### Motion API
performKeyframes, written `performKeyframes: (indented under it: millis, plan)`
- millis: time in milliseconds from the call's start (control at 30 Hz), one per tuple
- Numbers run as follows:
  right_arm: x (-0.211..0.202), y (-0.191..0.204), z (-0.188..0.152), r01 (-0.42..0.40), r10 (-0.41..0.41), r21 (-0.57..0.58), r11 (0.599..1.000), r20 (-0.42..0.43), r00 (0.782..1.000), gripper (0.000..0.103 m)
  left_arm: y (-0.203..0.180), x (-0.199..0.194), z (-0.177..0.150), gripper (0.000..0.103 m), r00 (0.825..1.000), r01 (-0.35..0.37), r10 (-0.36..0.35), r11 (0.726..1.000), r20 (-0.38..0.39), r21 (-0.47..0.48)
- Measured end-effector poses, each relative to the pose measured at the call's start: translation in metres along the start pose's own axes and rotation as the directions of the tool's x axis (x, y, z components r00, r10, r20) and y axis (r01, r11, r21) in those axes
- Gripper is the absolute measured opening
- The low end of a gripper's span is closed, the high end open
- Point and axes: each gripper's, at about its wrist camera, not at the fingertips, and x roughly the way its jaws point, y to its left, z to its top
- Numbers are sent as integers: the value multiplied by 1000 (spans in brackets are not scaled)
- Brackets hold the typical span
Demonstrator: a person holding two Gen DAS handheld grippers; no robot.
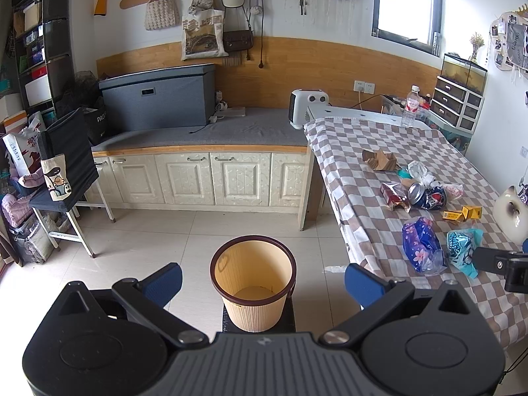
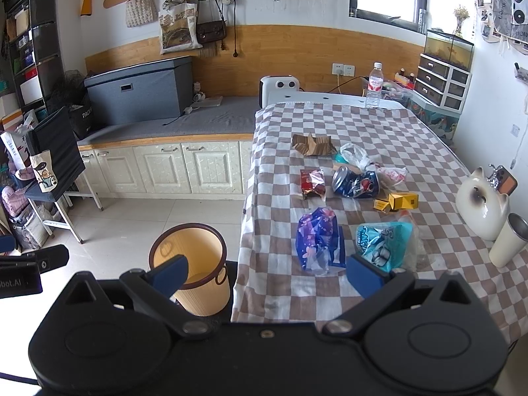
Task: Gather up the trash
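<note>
A beige waste bin [image 1: 252, 288] with a brown rim stands on the floor beside the checked table [image 1: 359, 194]; it looks empty. My left gripper [image 1: 264, 280] hangs open above the bin, holding nothing. My right gripper [image 2: 267, 275] is open over the table's near-left corner, also holding nothing. Trash lies on the cloth: a purple wrapper [image 2: 316, 239], a teal wrapper [image 2: 382, 241], a crushed blue can [image 2: 356, 183], a red packet [image 2: 312, 183], yellow boxes [image 2: 397, 201], brown torn cardboard [image 2: 313, 145] and a clear plastic bag [image 2: 356, 155]. The bin [image 2: 193, 274] shows at the right wrist view's lower left.
A ceramic cat [image 2: 481, 204] and a metal tumbler [image 2: 508, 241] stand at the table's right edge. A water bottle [image 2: 374, 85] is at the far end. White cabinets [image 1: 198, 178] with a grey box [image 1: 158, 97] line the back wall. A folding stand [image 1: 62, 178] is at left.
</note>
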Motion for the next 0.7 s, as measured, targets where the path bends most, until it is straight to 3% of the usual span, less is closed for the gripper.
performKeyframes:
  millis: [700]
  plan:
    - [-1, -1, 0, 0, 0, 1, 1000, -1, 1000, 103, -11, 6, -1, 103, 1000, 2, -2, 1000, -2, -1]
